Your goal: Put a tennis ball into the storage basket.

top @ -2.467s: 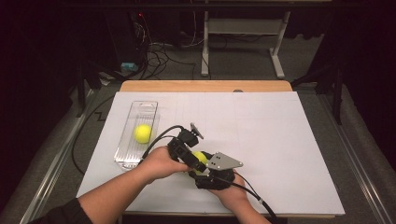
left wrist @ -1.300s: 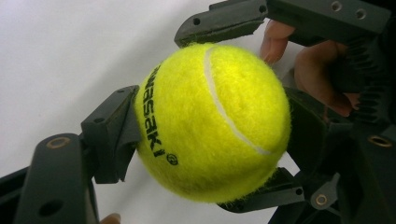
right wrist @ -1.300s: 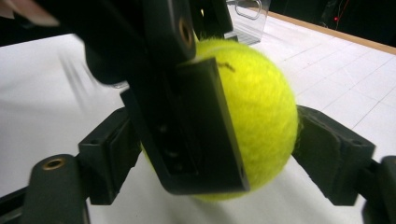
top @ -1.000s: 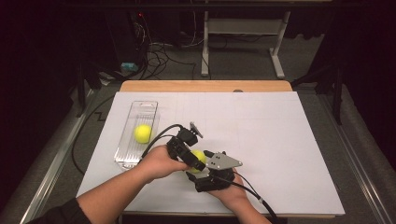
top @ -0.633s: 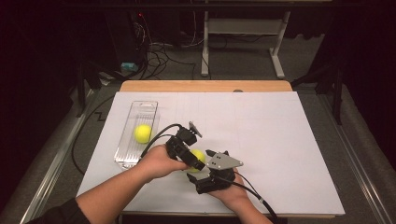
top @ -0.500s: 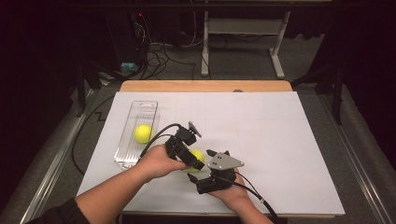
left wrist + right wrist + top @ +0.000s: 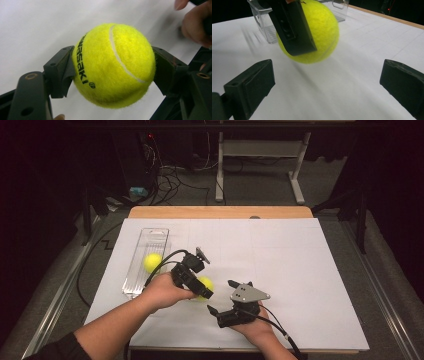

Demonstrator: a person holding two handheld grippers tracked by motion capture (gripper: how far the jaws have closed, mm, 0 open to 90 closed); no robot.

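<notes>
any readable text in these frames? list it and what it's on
"NASSAK" or similar, black print on the fuzzy yellow tennis ball clamped in the left gripper; the first letters curve out of sight, so the reading is partial.
A small circled mark below it: too small to read.
No other text.

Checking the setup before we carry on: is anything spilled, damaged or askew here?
Nothing stands out. One yellow tennis ball lies in the clear plastic tray; the left gripper grips another yellow tennis ball.
</notes>
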